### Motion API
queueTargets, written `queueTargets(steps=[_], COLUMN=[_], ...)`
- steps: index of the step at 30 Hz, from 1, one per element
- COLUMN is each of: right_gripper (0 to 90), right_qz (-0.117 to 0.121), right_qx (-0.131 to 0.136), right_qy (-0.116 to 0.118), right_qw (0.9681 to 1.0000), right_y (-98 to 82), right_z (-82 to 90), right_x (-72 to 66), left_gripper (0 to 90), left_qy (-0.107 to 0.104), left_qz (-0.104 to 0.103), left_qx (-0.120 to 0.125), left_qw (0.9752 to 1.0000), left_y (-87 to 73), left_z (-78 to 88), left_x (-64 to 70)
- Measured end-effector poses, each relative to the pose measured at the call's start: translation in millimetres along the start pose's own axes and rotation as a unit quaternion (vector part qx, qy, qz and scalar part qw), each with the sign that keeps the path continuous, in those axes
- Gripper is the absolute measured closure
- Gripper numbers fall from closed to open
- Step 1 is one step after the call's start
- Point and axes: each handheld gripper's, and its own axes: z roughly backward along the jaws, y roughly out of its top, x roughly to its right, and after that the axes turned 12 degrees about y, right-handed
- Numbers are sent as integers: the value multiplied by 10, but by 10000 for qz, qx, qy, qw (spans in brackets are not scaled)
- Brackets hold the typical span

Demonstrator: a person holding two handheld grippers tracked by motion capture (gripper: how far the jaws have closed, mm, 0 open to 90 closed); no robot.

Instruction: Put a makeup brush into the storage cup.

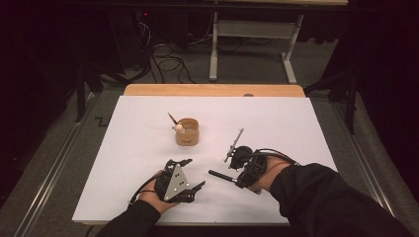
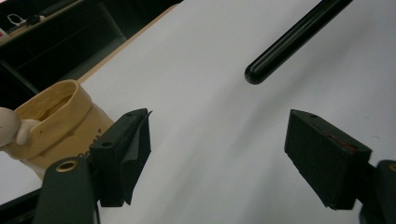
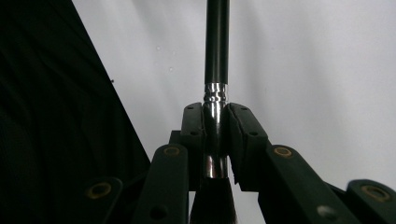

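Observation:
My right gripper (image 1: 238, 178) (image 3: 216, 111) is shut on a tool with a black handle (image 1: 220, 176) (image 3: 217, 42), its pads clamped on the silver ferrule (image 3: 215, 95). The handle points left toward my left gripper (image 1: 192, 174) (image 2: 218, 125), and its rounded end (image 2: 256, 74) hovers above and beyond the left jaws. Those jaws stand wide apart with only white board between them. A tan cup (image 1: 188, 132) (image 2: 58, 119) sits upright farther back, left of centre, with a small stick with a pale knob (image 1: 174, 125) leaning in it.
A white board (image 1: 276, 118) covers the wooden table (image 1: 212, 90). A thin grey rod (image 1: 235, 144) shows just beyond the right gripper. Dark floor, cables and a table frame (image 1: 213, 49) lie past the far edge.

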Motion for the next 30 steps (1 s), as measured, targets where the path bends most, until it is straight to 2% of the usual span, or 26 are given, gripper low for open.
queueTargets(steps=[5,10,11,16,23,30], right_gripper=[785,785,785,785,785,785], right_qz=[37,25,52,64,105,196], right_qx=[-81,-83,-161,-169,-259,-387], right_qy=[-25,-21,-16,17,34,182], right_qw=[10000,10000,9999,9998,9996,9989], right_y=[64,112,127,188,269,349], right_z=[1,-2,4,-14,-21,-45], right_x=[-14,9,18,35,35,26], left_gripper=[242,240,241,243,252,278], left_qy=[70,234,259,336,350,339], left_qz=[40,-82,-85,-203,-311,-399], left_qx=[1,-182,-202,-198,-182,-160], left_qw=[10000,9995,9994,9990,9987,9985], left_y=[-8,-12,-12,5,11,16], left_z=[-15,-41,-46,-42,-42,-42], left_x=[-5,-10,-10,8,26,39])
